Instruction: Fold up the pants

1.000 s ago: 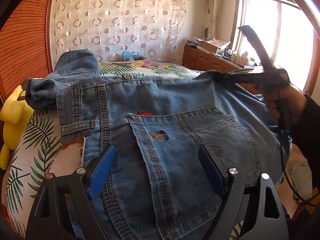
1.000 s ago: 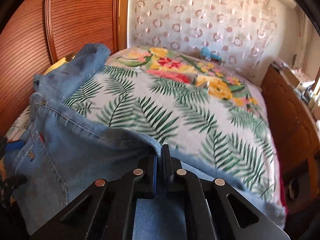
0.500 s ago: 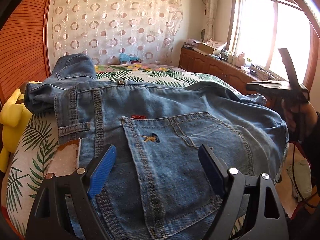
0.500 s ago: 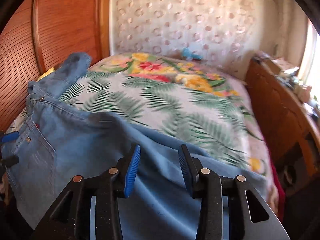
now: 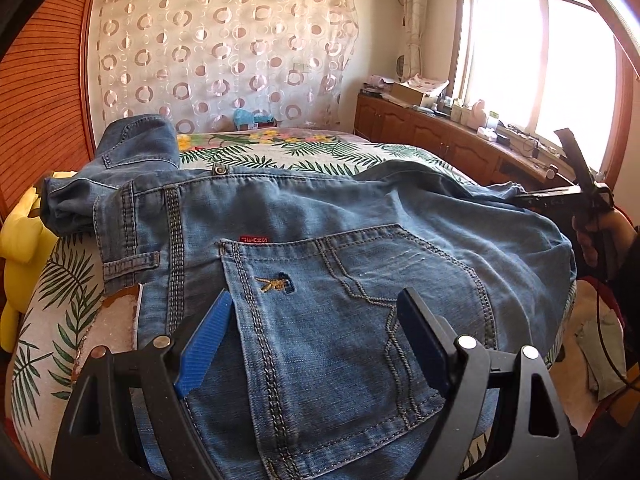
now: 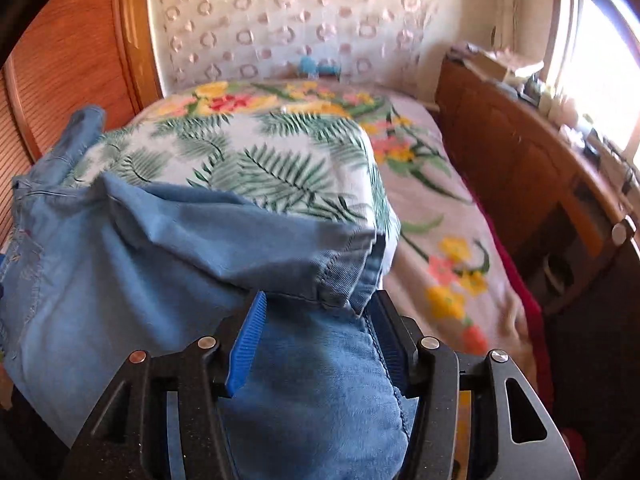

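Blue denim pants [image 5: 360,220] lie spread on the bed, back pocket up and waistband toward the far side. My left gripper [image 5: 314,296] hovers open just above that pocket, with nothing pinched. In the right wrist view the pants [image 6: 140,260] show a folded leg with its hem [image 6: 332,276] at my right gripper [image 6: 320,296]. That gripper's jaws are opening; the denim lies loose between and under the blue pads, no longer pinched. A hand [image 5: 596,236] holds the right gripper at the right edge of the pants.
The bed carries a palm-leaf and flower spread [image 6: 280,160]. A yellow plush toy [image 5: 20,248] sits at its left edge beside a ribbed wooden panel [image 5: 40,80]. A wooden cabinet [image 5: 420,132] with clutter runs under the window on the right.
My right gripper went from shut on the denim to open, letting the cloth go, and moved right and lower. The lifted leg has settled onto the pants. The left gripper stayed put.
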Available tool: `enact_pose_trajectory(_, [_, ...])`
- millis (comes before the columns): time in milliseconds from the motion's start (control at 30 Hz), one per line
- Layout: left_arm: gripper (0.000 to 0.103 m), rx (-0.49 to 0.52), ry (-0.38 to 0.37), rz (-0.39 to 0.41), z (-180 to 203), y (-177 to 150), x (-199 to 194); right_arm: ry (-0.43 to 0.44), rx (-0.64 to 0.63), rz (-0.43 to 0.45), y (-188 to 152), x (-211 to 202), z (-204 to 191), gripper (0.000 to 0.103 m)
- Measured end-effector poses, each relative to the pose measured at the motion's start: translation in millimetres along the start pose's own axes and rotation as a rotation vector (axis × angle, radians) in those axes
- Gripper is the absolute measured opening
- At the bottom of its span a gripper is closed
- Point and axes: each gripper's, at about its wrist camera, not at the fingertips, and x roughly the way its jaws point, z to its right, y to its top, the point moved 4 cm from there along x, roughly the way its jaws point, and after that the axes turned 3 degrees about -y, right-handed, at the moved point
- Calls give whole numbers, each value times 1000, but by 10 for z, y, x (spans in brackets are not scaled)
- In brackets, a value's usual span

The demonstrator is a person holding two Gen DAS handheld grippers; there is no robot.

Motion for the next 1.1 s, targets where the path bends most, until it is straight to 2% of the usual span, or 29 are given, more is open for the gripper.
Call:
enact_pose_trajectory(100, [85, -9, -9, 1, -18, 4, -19, 8, -15, 0, 121, 106, -46, 56])
enact_pose_trajectory(167, [85, -9, -7, 5, -14, 4, -32, -27, -33, 4, 225, 213, -38, 56])
enact_pose_trajectory(300, [85, -8, -6, 14, -9, 14, -48, -204, -22, 66, 480, 248, 236, 56])
enact_pose_trajectory(400, [85, -11, -6, 18, -11, 7, -64, -176, 70, 104, 590, 204, 425, 56])
enact_pose_trajectory(467, [85, -12, -6, 21, -11, 9, -71, -145, 87, 126, 577, 132, 455, 56])
enact_pose_trajectory(600, [85, -11, -9, 26, -12, 19, -71, -93, 80, 139, 305, -66, 466, 56])
enact_pose_trajectory(733, [85, -14, -13, 27, -4, -8, -92, -39, 93, 128, -176, -300, 470, 56])
enact_pose_trajectory(867, [85, -12, -16, 24, 39, 8, -76, -21, 142, 103, -570, -451, 637, 56])
enact_pose_trajectory(933, [85, -10, -16, 22, 49, 17, -69, -22, 171, 78, -735, -445, 723, 62])
enact_pose_trajectory(1100, [85, 2, -14, 14, 98, 24, -38, 39, 251, 50, -860, -347, 820, 65])
